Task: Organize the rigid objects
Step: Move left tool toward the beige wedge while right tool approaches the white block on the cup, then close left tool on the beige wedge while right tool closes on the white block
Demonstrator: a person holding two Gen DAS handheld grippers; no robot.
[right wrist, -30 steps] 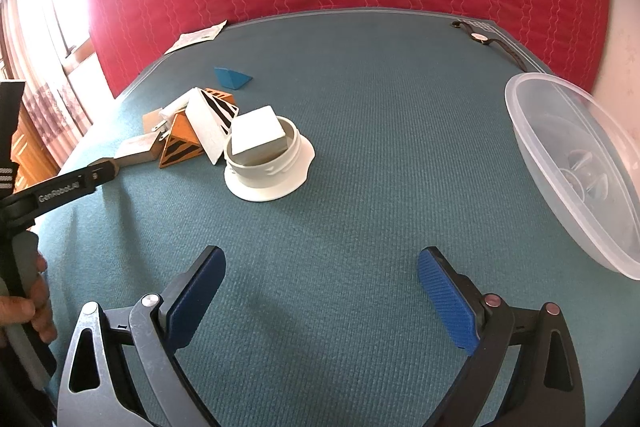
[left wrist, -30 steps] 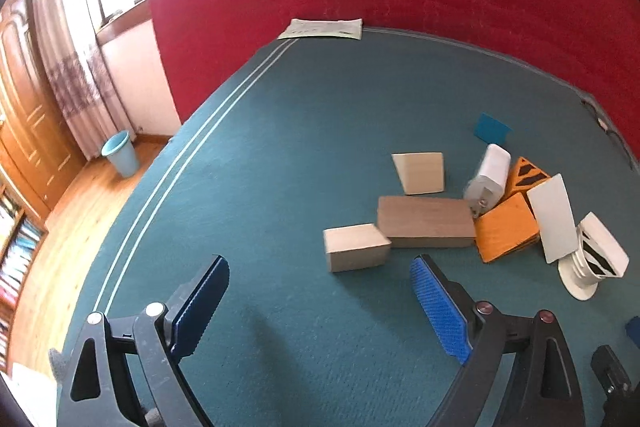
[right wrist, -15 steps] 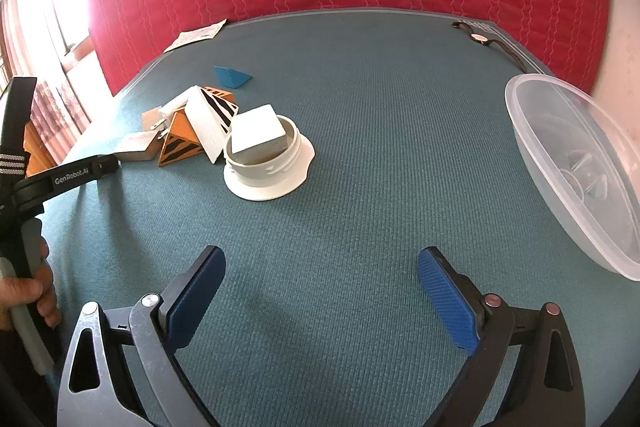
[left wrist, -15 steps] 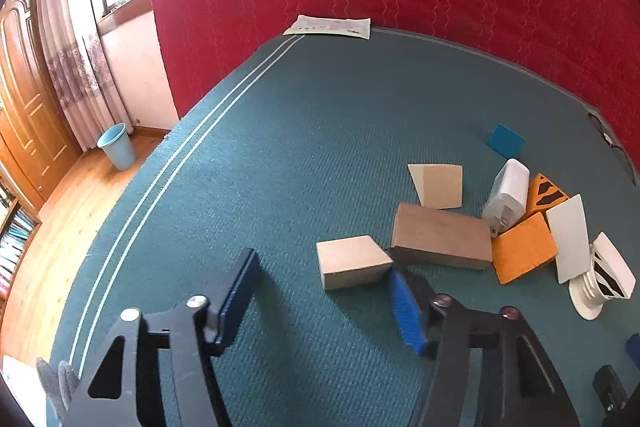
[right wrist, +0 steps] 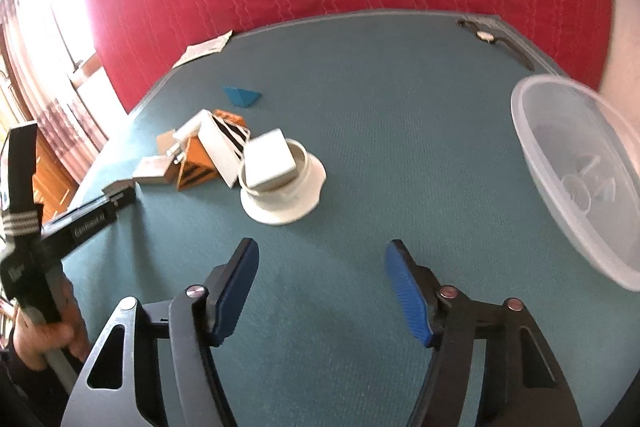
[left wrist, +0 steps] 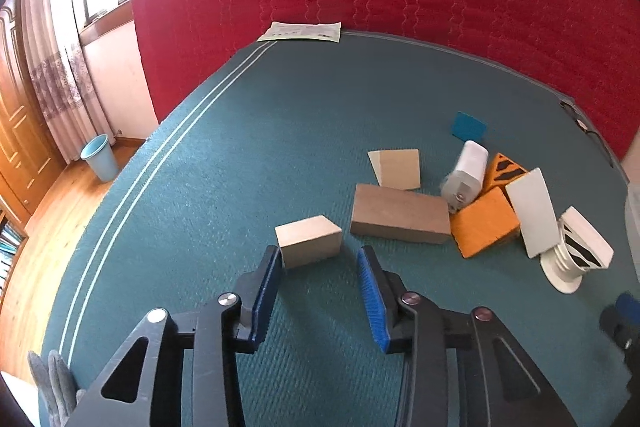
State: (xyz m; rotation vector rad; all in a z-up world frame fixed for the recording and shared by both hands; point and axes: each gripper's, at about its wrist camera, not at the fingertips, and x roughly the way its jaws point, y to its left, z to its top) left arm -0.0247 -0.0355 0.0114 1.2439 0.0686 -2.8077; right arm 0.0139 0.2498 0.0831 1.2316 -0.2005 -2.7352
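Small tan block (left wrist: pixel 309 241) lying on the green bed (left wrist: pixel 248 147), just ahead of the left gripper (left wrist: pixel 320 267), beside a longer brown block (left wrist: pixel 400 214). Probably wood or foam: stiff, light, flat-sided, not fragile. Best taken across its two short parallel faces, square on. Left jaws just closing, narrow, flanking the block's near end, not yet pressing. Right gripper (right wrist: pixel 320 263) jaws also closing, half-wide, nothing between them, clear tub (right wrist: pixel 576 163) close by on the right

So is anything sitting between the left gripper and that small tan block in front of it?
Nothing visible. The left gripper, whose jaws have just been closing, has its fingertips at the near corners of the small tan block, with only bare green cloth between the pads. The bigger brown block lies beyond it, apart.
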